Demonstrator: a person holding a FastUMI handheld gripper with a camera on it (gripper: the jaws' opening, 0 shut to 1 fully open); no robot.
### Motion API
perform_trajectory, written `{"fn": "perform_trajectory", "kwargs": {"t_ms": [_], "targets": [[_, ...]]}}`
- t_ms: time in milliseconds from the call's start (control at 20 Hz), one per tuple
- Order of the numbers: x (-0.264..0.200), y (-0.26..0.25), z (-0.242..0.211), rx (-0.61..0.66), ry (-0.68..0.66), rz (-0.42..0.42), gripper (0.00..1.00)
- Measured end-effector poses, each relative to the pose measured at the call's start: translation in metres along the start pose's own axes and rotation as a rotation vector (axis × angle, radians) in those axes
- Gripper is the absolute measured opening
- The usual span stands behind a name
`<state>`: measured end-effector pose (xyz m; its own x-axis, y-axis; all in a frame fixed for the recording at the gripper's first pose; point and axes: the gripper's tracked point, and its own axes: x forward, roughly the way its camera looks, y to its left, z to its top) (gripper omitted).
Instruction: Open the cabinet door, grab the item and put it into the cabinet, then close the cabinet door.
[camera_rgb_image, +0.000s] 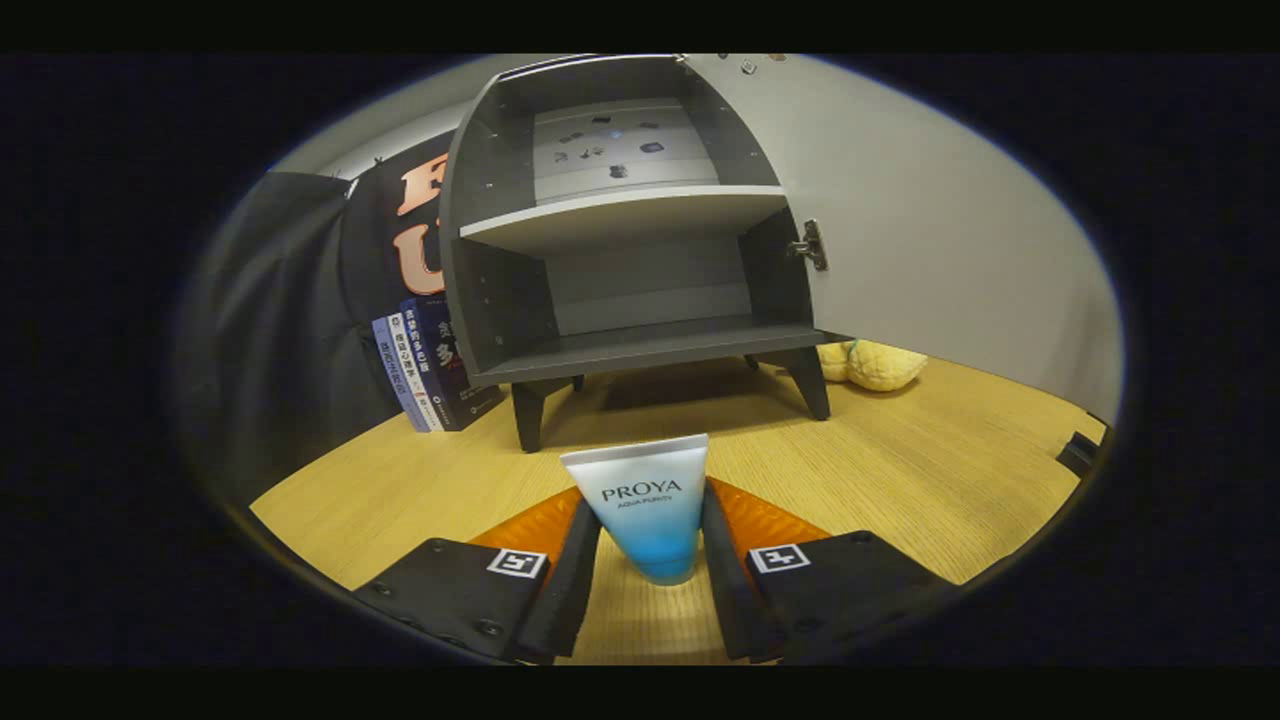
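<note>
Over on the left, a row of blue-spined paperback books (420, 365) stands upright on the pale wood-grain tabletop (900, 470), pressed against the black cloth wall and just beside the cabinet's left side. The small dark grey wooden cabinet (500, 300) stands on short tapered legs with its front wide open — two compartments, one above the other, parted by a single lighter-edged shelf (620, 215). The lower compartment holds nothing that I can see; the upper one shows some small dark marks on its back panel, too small to tell what they are. Straight in front of the cabinet and nearer to me, the white-to-blue squeeze tube (650, 510) stands upright on its cap end, flat crimped end up, on the tabletop. The gripper (650, 560) has a finger on each side of the tube, both fingers (575, 570) lying right against its sides, so it looks clamped on the tube — the tube is outside the cabinet, well short of its feet. To the right, the cabinet's light grey door (930, 240) is swung fully out, a metal hinge (810, 245) showing where it meets the carcass. Below the door, by the cabinet's right front leg, a yellow plush toy (880, 365) lies on the table, partly tucked behind the leg.
</note>
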<state>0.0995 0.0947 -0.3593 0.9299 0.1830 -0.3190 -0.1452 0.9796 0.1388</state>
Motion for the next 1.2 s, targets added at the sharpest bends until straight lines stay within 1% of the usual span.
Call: {"fn": "perform_trajectory", "kwargs": {"t_ms": [150,300,550,800,1200], "targets": [[-0.005,0.004,0.010,0.015,0.000,0.007,0.60],[-0.011,0.013,0.030,0.001,-0.018,0.021,0.60],[-0.021,0.031,0.083,-0.023,-0.059,0.052,0.60],[-0.032,0.042,0.133,-0.028,-0.076,0.064,0.60],[-0.036,0.064,0.219,-0.037,-0.111,0.093,0.60]]}}
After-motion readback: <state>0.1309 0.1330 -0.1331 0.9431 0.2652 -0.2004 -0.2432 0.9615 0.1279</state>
